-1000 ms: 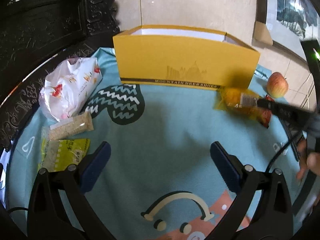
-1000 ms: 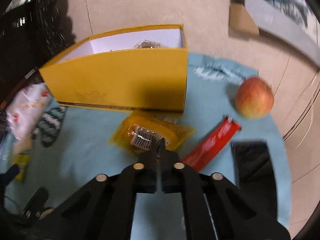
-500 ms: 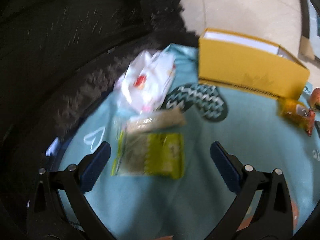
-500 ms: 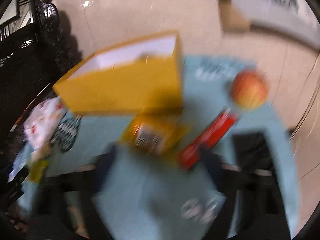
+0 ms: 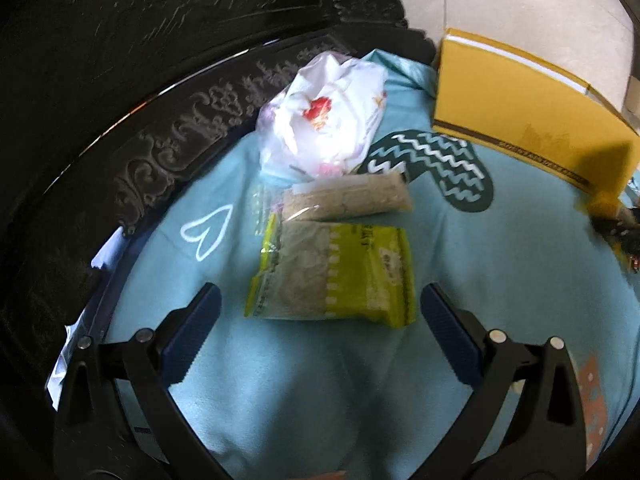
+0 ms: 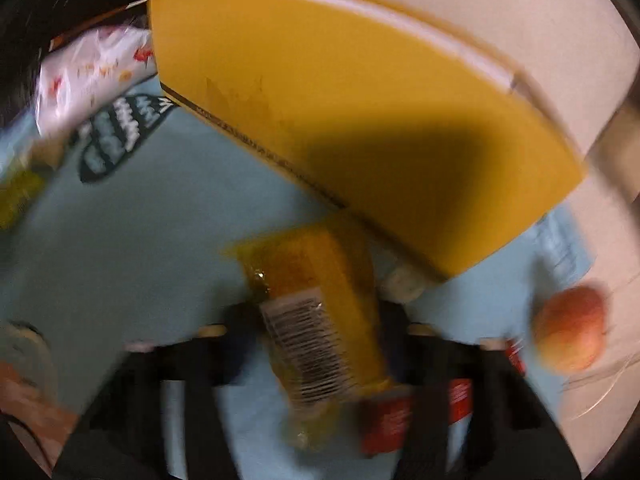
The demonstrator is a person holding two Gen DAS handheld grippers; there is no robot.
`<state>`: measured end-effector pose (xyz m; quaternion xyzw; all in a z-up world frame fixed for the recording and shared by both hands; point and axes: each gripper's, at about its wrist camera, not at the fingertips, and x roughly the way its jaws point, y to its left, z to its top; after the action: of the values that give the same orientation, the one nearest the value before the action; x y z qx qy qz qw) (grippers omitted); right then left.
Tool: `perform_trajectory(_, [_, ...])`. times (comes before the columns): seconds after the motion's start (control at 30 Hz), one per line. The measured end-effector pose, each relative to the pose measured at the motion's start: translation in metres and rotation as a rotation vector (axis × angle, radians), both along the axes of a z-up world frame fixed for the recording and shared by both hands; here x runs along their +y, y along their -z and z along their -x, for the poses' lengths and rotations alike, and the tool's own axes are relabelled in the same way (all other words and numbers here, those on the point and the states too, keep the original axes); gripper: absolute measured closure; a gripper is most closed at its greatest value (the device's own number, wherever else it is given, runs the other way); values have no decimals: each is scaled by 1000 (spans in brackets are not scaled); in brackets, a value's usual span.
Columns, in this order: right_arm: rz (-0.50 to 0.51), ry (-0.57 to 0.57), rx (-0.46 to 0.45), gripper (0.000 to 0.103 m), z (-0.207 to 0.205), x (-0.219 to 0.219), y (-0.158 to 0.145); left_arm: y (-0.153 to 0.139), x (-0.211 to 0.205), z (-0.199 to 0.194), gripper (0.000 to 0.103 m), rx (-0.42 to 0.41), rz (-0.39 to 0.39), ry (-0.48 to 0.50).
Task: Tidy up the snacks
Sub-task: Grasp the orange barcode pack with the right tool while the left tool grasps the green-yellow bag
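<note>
Right tool (image 6: 316, 324) has just been closing around the orange snack packet (image 6: 320, 300), at six o'clock of the yellow box (image 6: 360, 112); whether it grips, I cannot tell. Light, crinkly, slippery film: pinch mid-body.

My right wrist view is smeared by motion. My right gripper (image 6: 316, 328) shows only as dark streaks, so I cannot tell if its pads press the orange plastic snack packet (image 6: 320, 312) between them. At four o'clock, the red wrapper (image 6: 386, 420) is half hidden behind my finger. The tall yellow cardboard box (image 5: 520, 108) hides its inside, and the frame's edge cuts it at two o'clock.
</note>
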<state>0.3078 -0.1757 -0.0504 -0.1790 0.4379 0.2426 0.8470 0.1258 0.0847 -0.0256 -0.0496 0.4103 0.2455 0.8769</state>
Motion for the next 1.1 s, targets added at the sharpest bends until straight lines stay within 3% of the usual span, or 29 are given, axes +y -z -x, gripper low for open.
perform_trajectory(0.13, [-208,20,41,65,24,-17,-20,10,10,1,2,22,41,-53])
perform_trajectory(0.23, [-338,3,62,65,54,-19,-34,18,22,-3,2,28,131,-101])
perform_trajectory(0.43, [-402,-89,79,65,102,5,-31,23,20,-33,2,45,98,-126])
perform_trajectory(0.63, [-410,-107,97,64,106,11,-30,32,21,-51,3,21,141,-91])
perform_trajectory(0.7, [-400,-97,99,64,105,14,-26,28,14,-50,26,3,131,-42])
perform_trajectory(0.73, [-400,-95,104,64,105,11,-26,25,4,-49,54,-4,113,14])
perform_trajectory(0.8, [-387,-89,96,64,107,10,-25,20,-6,-47,79,-9,135,69])
perform_trajectory(0.97, [-403,-94,75,64,110,8,-32,10,-17,-31,84,-36,209,146])
perform_trajectory(1.1, [-426,-103,62,64,114,5,-40,-3,-20,-12,84,-86,218,167])
